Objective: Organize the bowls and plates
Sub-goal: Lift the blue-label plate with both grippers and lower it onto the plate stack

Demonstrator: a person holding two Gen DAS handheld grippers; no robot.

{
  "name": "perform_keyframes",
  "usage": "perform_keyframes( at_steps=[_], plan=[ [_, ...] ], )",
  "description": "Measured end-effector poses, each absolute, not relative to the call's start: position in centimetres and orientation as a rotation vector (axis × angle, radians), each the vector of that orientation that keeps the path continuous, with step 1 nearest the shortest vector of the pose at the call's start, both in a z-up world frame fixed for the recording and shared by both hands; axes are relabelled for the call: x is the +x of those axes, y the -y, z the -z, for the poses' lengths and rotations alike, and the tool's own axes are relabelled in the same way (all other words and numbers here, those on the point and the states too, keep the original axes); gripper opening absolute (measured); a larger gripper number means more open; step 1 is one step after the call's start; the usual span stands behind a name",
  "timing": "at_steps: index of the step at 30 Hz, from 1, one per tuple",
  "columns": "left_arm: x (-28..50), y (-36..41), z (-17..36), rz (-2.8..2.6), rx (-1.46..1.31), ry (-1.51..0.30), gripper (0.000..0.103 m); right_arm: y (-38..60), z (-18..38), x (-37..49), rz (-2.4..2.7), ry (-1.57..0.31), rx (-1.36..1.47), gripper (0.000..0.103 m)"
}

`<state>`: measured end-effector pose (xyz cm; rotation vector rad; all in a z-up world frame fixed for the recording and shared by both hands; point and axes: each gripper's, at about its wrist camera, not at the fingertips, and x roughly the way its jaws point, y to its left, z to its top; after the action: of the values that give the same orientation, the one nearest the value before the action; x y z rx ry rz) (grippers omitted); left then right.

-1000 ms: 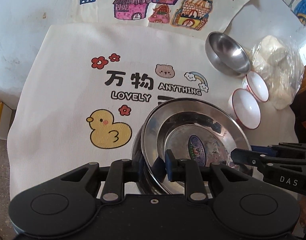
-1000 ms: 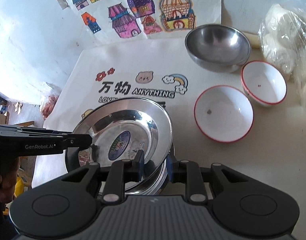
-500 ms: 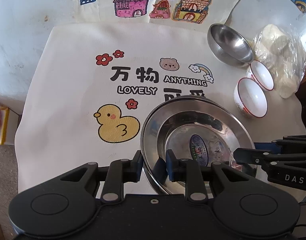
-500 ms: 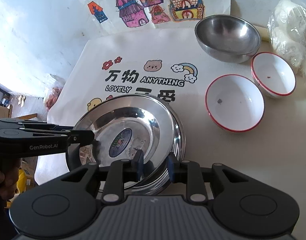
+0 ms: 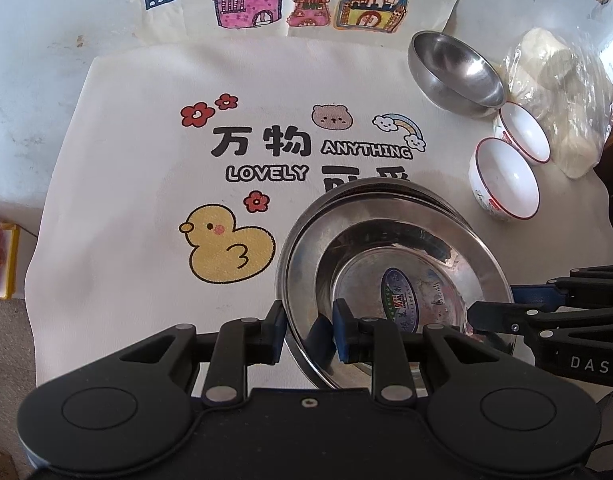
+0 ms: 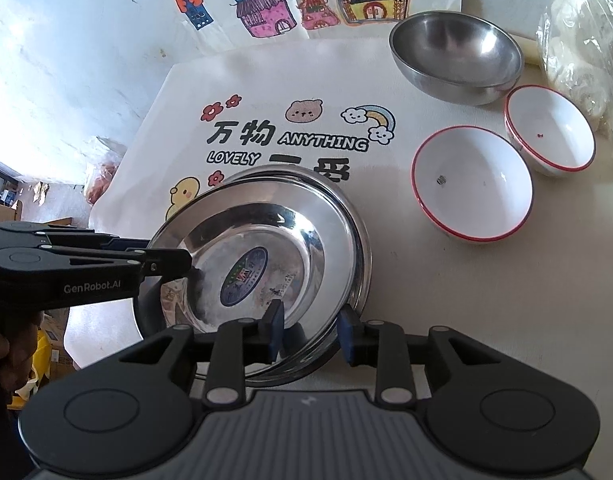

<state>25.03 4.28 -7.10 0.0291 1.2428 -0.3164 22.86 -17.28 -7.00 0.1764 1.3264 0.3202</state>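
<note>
While the left gripper (image 5: 308, 320) grips the near rim of the top plate (image 5: 406, 264) much as it did a second ago, its jaws narrow and closed on that rim, the plate itself has come down: it sat tilted above the others a moment back, and in the left view it now lies flatter, nested into the stack (image 5: 386, 190) whose rims show just past its far edge, at the near right of the printed cloth (image 5: 146, 200). From the same view the right gripper (image 5: 494, 308) reaches in from the right over the opposite rim, though we cannot tell from here how its jaws stand. Turning to the right view, we see those jaws have just been opening; the plate's rim lies between the pads, yet they look to stand off it on both sides, so we judge this hand has let go. The left gripper comes in from the left, closed on its side of the plate. We take this to mean the plate is set on its stack and only the left hand's release remains. Beyond, on the bare tabletop (image 6: 466, 300), the steel bowl (image 6: 454, 60) and two white bowls (image 6: 472, 184) sit apart, not yet nested, so we judge them the next work.
</note>
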Motion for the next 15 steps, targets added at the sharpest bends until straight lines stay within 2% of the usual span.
perform_keyframes(
  at_steps=[10, 15],
  plan=[
    [25.39, -4.10, 7.14, 0.312, 0.039, -1.235, 0.025, 17.11, 7.26, 22.80, -0.314, -1.330, 0.162, 0.034],
    [25.55, -3.90, 7.04, 0.314, 0.046, -1.232, 0.025, 17.06, 7.41, 23.00, -0.307, -1.331, 0.148, 0.041]
  ],
)
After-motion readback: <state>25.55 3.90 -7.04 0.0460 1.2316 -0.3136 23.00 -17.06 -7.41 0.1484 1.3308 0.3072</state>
